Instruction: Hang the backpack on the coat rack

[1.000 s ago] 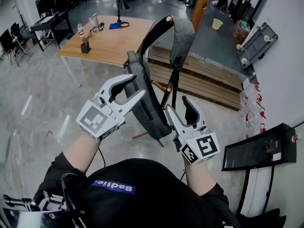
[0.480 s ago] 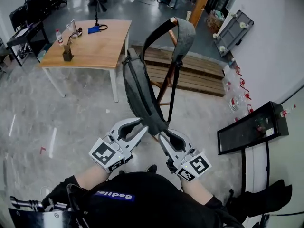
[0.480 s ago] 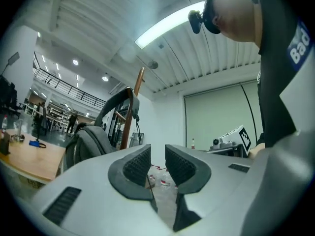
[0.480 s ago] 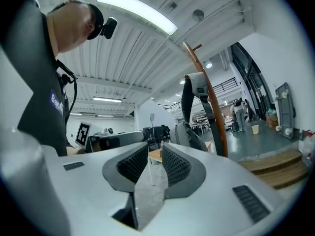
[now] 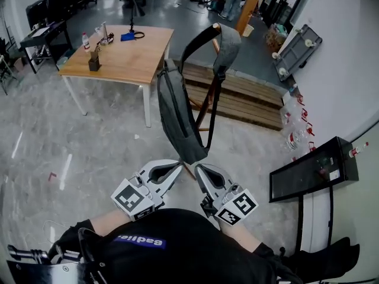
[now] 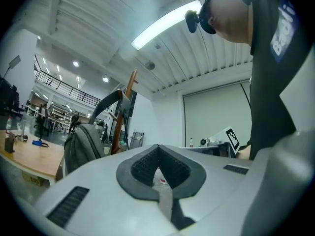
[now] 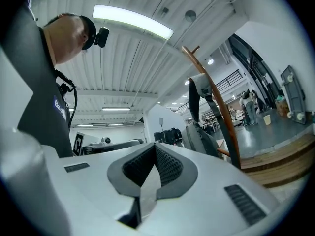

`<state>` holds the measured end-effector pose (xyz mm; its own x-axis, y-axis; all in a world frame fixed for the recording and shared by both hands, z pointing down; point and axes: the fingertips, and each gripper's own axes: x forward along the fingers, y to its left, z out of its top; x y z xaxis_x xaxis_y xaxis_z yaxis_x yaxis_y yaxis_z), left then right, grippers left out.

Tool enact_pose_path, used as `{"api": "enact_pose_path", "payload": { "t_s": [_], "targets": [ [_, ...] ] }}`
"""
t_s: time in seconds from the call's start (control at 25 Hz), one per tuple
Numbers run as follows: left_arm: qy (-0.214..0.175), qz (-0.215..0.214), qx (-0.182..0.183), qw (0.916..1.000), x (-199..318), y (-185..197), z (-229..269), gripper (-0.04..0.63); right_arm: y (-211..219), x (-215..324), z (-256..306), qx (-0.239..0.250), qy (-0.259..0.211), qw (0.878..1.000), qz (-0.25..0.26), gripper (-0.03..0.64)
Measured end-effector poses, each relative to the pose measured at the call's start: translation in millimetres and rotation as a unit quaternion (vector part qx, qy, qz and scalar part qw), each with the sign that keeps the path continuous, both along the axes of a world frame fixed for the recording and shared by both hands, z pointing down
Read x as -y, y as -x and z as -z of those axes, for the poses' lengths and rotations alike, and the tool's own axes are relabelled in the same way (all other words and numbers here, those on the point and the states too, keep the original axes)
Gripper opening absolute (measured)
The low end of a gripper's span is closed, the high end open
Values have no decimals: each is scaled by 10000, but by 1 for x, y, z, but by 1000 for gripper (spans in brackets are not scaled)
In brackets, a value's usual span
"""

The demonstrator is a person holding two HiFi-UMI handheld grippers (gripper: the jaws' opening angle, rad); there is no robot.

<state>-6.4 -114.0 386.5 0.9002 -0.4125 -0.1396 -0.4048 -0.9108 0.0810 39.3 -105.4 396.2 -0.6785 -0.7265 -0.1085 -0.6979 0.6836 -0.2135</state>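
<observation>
A grey backpack hangs by its top strap from the wooden coat rack. My left gripper and right gripper sit side by side just below the bag's bottom edge, close to my body. Both are shut with nothing between the pads, and neither holds the bag. The left gripper view looks past the left gripper to the backpack and the rack pole. From the right gripper, the backpack hangs on the curved rack pole.
A wooden table with a bottle and small items stands at the back left. A low wooden platform lies behind the rack. A black case, several bottles and a dolly line the right wall.
Both grippers drew back from the backpack's sides toward my body and sank lower. Their jaws went from wide open to shut. The backpack stays hanging on the rack.
</observation>
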Motion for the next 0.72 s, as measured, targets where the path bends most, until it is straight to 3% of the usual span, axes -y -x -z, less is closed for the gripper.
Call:
{"api": "enact_pose_path", "payload": {
  "t_s": [0.32,0.72],
  "targets": [
    [145,87,208,9996,-35,-46,-14,8,-27,-21,-14,135,176,9988,439,6],
    [-12,149,344,9993,-46,-62,-7,8,-38,-29,-6,137,80,9979,627,6]
  ]
}}
